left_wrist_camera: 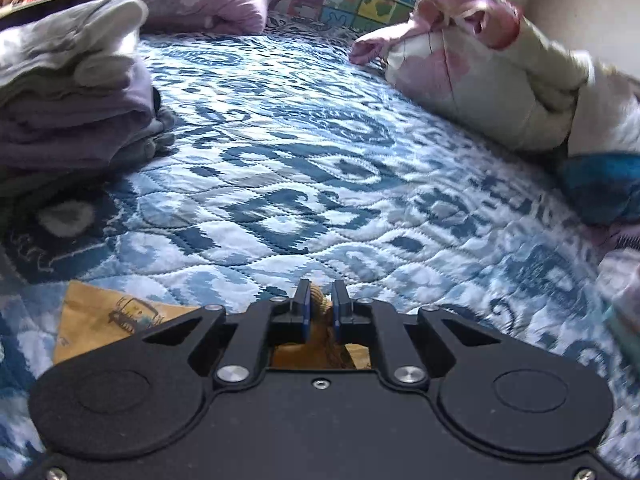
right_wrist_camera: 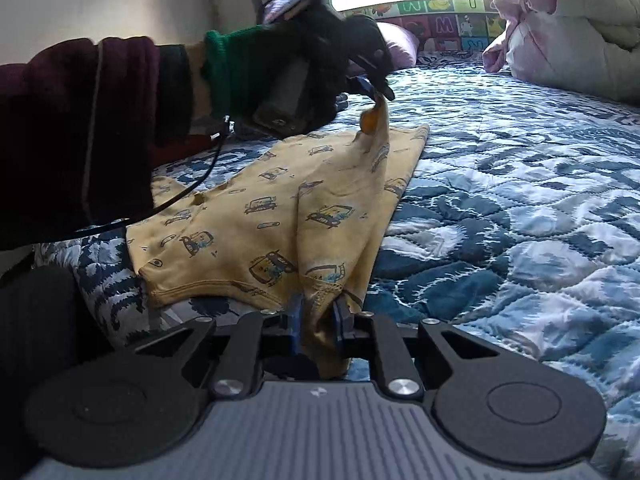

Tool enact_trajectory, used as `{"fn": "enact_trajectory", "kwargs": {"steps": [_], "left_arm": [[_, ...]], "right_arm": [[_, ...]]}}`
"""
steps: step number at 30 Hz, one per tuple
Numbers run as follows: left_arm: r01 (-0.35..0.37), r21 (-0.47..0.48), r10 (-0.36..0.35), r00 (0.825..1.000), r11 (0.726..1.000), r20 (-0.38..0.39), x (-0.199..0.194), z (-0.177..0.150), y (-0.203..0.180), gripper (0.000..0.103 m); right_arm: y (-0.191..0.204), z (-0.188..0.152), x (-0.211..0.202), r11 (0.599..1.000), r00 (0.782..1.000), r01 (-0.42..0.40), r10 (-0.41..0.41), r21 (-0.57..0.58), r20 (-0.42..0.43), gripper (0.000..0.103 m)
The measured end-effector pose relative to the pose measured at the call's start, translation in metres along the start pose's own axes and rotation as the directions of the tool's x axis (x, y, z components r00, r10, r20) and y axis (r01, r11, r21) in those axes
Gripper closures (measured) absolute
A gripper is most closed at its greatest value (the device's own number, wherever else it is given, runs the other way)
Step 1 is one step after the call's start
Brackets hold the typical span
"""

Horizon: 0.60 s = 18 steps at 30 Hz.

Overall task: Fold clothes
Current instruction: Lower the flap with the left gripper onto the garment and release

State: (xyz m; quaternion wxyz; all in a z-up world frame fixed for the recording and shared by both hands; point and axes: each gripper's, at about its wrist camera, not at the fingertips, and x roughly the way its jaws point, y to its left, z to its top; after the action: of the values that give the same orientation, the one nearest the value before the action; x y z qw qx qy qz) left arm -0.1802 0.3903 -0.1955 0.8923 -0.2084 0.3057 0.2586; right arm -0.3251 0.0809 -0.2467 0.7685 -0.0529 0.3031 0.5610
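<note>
Spreading across the blue quilt, lower centre of the right view: yellow garment, lifted edge running between both tools. Clamping its near hem, right gripper; pinching the far corner, left gripper. Hiding the garment's left side: dark sleeve. Sitting upper left in the left view: folded stack.

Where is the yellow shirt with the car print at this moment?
In the right wrist view the yellow shirt lies left of centre on the blue quilt, one edge pinched by the left gripper, another by the right gripper.
</note>
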Motion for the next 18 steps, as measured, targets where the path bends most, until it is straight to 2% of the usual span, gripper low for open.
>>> {"fn": "enact_trajectory", "kwargs": {"steps": [5, 8, 9, 10, 15, 18], "left_arm": [[-0.026, 0.083, 0.027, 0.999, 0.996, -0.018, 0.016, -0.004, -0.013, 0.096], [0.036, 0.134, -0.027, 0.997, 0.990, -0.069, 0.028, -0.009, -0.019, 0.094], [0.070, 0.142, -0.057, 0.994, 0.987, -0.093, 0.031, -0.010, -0.020, 0.086], [0.093, 0.138, -0.078, 0.991, 0.986, -0.110, 0.031, -0.011, -0.018, 0.074], [0.090, 0.093, -0.086, 0.995, 0.992, -0.040, -0.001, -0.009, 0.009, 0.073], [0.033, 0.106, -0.031, 0.999, 0.994, -0.018, -0.016, -0.012, 0.025, 0.073]], "right_arm": [[0.009, 0.000, 0.002, 0.999, 1.000, -0.015, 0.014, -0.040, -0.003, 0.086], [0.013, 0.001, 0.005, 0.997, 1.000, -0.008, 0.007, -0.071, -0.013, 0.086], [0.014, 0.001, 0.006, 0.997, 1.000, -0.007, 0.006, -0.075, -0.017, 0.086], [0.014, 0.001, 0.007, 0.997, 1.000, -0.007, 0.006, -0.077, -0.021, 0.086], [0.009, 0.004, 0.008, 0.999, 0.999, -0.023, 0.022, -0.034, -0.026, 0.084], [0.010, 0.004, 0.008, 0.999, 0.999, -0.024, 0.023, -0.035, -0.028, 0.080]]}}
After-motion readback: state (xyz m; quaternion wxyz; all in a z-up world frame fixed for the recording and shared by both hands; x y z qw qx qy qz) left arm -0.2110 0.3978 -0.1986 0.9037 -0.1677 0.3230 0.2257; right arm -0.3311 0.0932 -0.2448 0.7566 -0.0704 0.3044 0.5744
